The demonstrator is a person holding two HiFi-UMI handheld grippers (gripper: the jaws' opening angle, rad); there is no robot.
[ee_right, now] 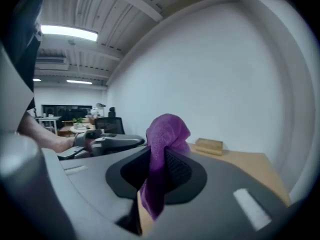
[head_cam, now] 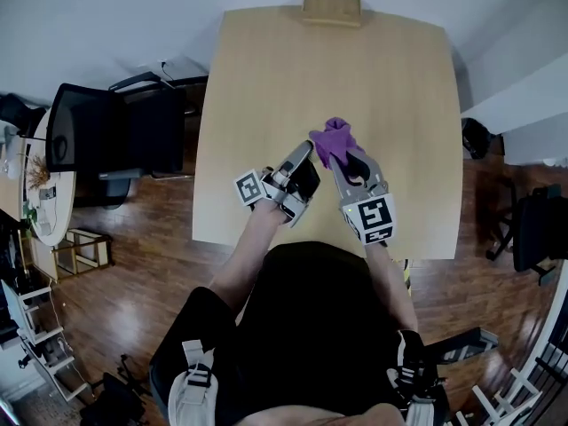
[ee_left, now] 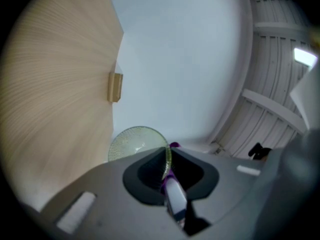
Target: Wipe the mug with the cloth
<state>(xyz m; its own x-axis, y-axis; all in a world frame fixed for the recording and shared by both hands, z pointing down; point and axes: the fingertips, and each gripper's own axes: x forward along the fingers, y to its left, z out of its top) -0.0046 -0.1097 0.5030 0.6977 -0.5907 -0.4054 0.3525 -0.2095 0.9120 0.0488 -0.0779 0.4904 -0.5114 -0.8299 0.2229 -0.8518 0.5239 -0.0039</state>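
From my end the cloth [ee_right: 167, 134] in the right gripper [ee_right: 159, 160] looks like soft, fuzzy purple fabric, matt. The mug [ee_left: 134, 143] in the left gripper [ee_left: 167, 159] is clear dimpled glass. Both grippers are smooth matt grey plastic, with black ribbed pads [ee_right: 181, 170]. The table [head_cam: 337, 78] under them is pale matt wood.

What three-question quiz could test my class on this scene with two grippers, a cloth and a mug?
1. True or false: the right gripper is shut on the purple cloth.
2. What is pinched in the left gripper? A) the glass mug B) a sponge C) nothing
3. Fill in: the wooden block lies at the table's ___ edge, as seen from the person.
Key: 1 true; 2 A; 3 far.
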